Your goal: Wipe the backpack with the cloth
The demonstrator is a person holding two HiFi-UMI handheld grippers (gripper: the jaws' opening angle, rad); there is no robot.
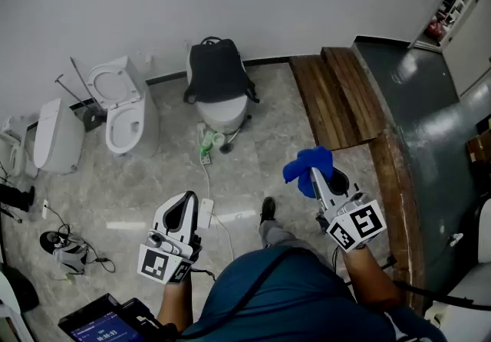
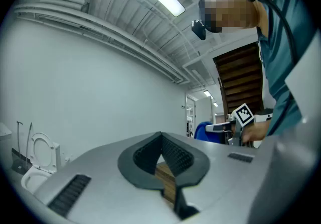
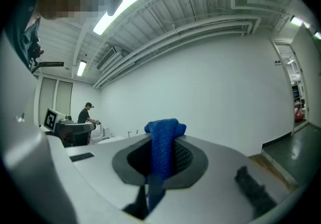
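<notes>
Toward the left edge of the marble floor [image 1: 169, 172], an open toilet [image 1: 123, 106] stands with its lid raised against the far wall, and another white fixture lies beside it. Nearer the person, the left tongs [image 1: 186, 201] hang over the floor's near part. In the left gripper view the left tongs [image 2: 161, 136] are pressed together at the tips, with nothing held between them. In the middle of the floor's far edge, close to the wall, the black backpack [image 1: 217, 70] sits upright on top of a second white toilet [image 1: 222, 112], its straps hanging down both sides. It is well apart from both tongs. A white cable [image 1: 209, 179] runs across the floor from the foot of that toilet toward the person. To the right, the right tongs [image 1: 316, 177] are raised over the floor, pinching the blue cloth [image 1: 307, 162]. In the right gripper view the cloth [image 3: 164, 127] is bunched over the tips and hangs down between the jaws. Further right, brown wooden boards [image 1: 334, 95] lie along the floor's right edge, and beside them a dark grey platform [image 1: 430, 103] reaches toward the far right corner.
</notes>
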